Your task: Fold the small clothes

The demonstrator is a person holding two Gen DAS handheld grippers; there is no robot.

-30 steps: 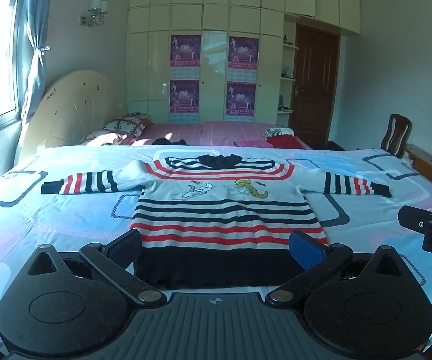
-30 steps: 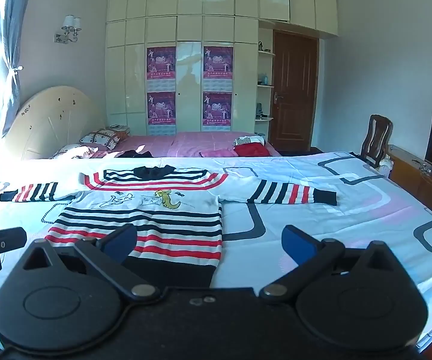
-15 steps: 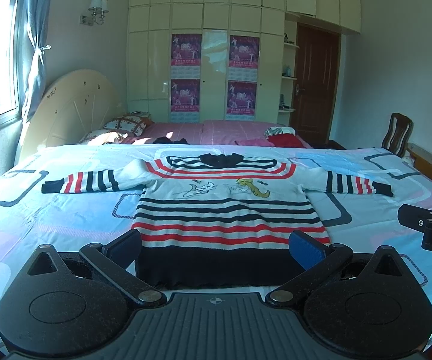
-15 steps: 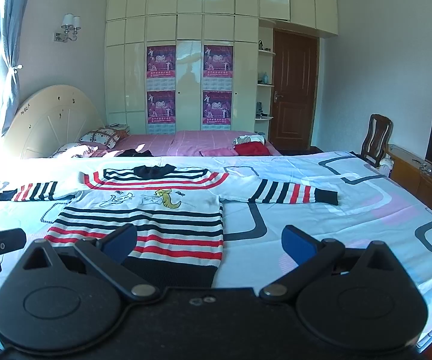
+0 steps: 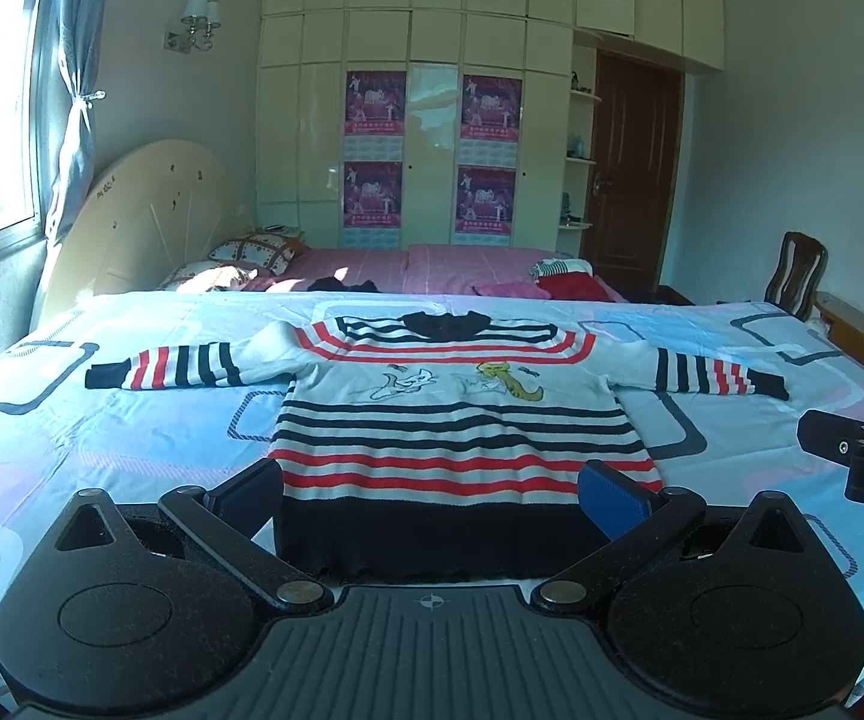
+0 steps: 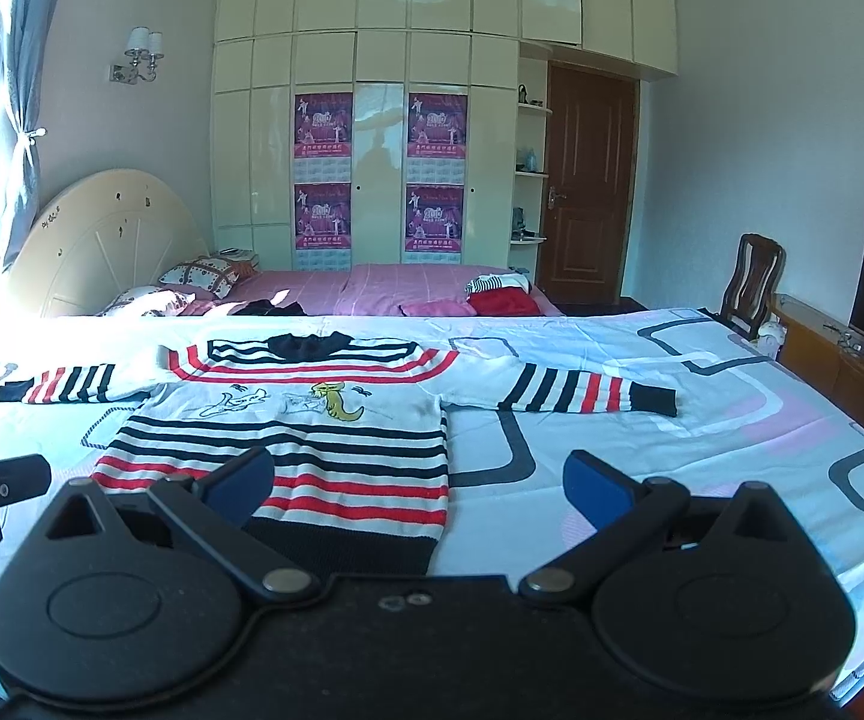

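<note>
Striped sweater [image 5: 462, 438] lying flat and face-up on the patterned bedsheet [image 5: 132, 420], sleeves spread to either side; left gripper [image 5: 432, 501] and right gripper [image 6: 420, 489] both hover near its dark hem with jaws apart, holding nothing. Likely faults — a pinch that also catches the sheet beneath, or uneven lifts that skew the fold.

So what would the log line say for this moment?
stage: before first fold | sweater: flat on bed, sleeves out | left claw: open, empty | right claw: open, empty
</note>
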